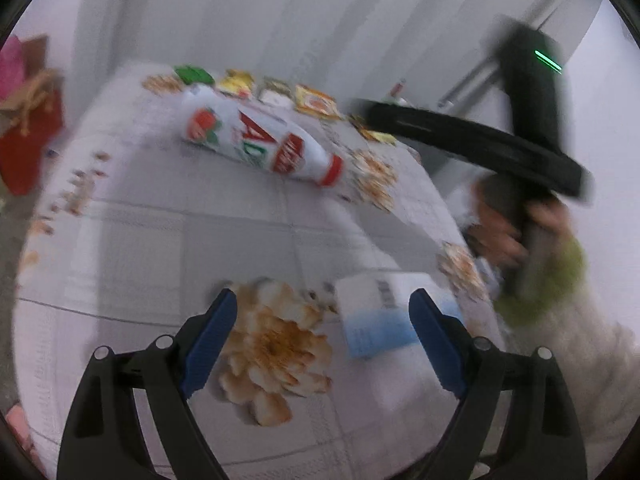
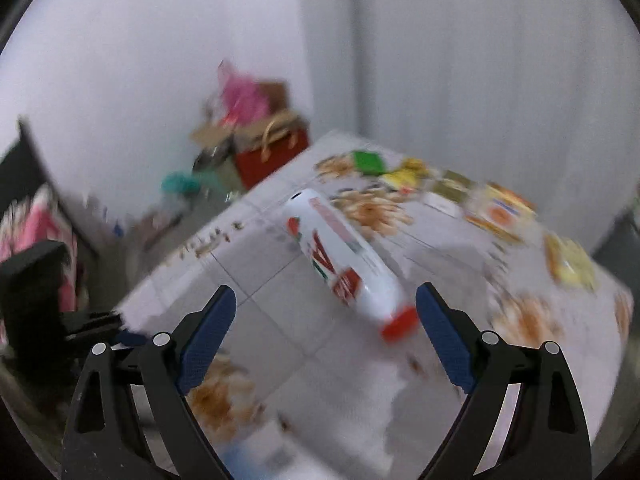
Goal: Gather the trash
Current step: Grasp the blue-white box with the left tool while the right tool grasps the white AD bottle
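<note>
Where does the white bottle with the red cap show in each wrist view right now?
Left wrist: white bottle upper centre, lying on the tablecloth, cap toward the right.
Right wrist: same bottle centre, cap near the right finger.
Shared landmark: green packet at the table's far edge.

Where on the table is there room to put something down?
Bare cloth lies between the lying bottle and the white-blue box near the left gripper. The far edge is crowded with a row of packets.

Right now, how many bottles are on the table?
1. The white bottle lies on its side mid-table, red cap toward the near edge, in front of the row of packets. Blur could hide others.
</note>
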Action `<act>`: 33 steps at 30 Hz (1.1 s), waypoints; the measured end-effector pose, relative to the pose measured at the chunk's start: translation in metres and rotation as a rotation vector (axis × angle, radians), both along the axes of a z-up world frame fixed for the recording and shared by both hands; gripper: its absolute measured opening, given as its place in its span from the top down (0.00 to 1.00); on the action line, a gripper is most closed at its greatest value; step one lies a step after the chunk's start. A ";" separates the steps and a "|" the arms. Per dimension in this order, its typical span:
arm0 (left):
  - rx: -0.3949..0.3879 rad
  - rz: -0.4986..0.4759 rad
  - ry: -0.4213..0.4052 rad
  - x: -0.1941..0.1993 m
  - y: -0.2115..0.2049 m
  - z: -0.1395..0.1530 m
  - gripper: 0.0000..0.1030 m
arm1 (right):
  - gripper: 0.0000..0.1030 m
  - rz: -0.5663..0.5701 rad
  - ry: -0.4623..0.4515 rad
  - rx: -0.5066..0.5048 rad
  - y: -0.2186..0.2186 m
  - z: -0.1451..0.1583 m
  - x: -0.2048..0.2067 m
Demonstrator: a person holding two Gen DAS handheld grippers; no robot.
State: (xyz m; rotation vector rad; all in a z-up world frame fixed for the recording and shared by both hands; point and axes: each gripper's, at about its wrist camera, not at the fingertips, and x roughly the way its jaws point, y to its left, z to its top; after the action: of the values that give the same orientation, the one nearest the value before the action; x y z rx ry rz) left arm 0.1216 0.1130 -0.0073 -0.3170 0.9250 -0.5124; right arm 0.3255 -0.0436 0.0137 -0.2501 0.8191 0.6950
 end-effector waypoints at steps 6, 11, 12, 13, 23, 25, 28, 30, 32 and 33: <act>-0.066 -0.126 0.022 -0.007 -0.013 -0.001 0.17 | 0.16 0.061 0.022 -0.175 0.048 -0.046 0.049; -0.123 -0.202 0.063 -0.014 -0.029 -0.008 0.17 | 0.35 0.054 0.065 -0.216 0.044 -0.070 0.061; -0.127 -0.209 0.072 -0.016 -0.033 -0.010 0.17 | 0.35 0.055 0.065 -0.213 0.041 -0.068 0.060; -0.134 -0.216 0.080 -0.018 -0.036 -0.012 0.17 | 0.36 0.060 0.066 -0.211 0.037 -0.068 0.057; -0.170 -0.264 0.158 -0.017 -0.073 -0.037 0.30 | 0.36 -0.174 0.140 -0.191 -0.082 -0.063 -0.001; -0.180 -0.255 0.186 -0.013 -0.079 -0.043 0.32 | 0.36 -0.235 0.166 -0.180 -0.102 -0.061 -0.022; -0.176 -0.229 0.215 -0.008 -0.085 -0.049 0.33 | 0.36 -0.334 0.214 -0.150 -0.127 -0.057 -0.064; -0.182 -0.212 0.219 -0.005 -0.084 -0.051 0.33 | 0.36 -0.374 0.255 -0.090 -0.137 -0.057 -0.084; -0.178 -0.195 0.216 -0.002 -0.085 -0.050 0.33 | 0.36 -0.428 0.312 -0.011 -0.148 -0.057 -0.105; -0.172 -0.186 0.212 -0.001 -0.084 -0.050 0.33 | 0.36 -0.442 0.340 0.032 -0.153 -0.059 -0.113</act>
State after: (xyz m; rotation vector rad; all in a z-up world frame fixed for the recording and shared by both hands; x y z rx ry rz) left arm 0.1204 0.0295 -0.0572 -0.4504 1.1247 -0.7419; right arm 0.2123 -0.1964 -0.0453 0.0834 1.1416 0.3346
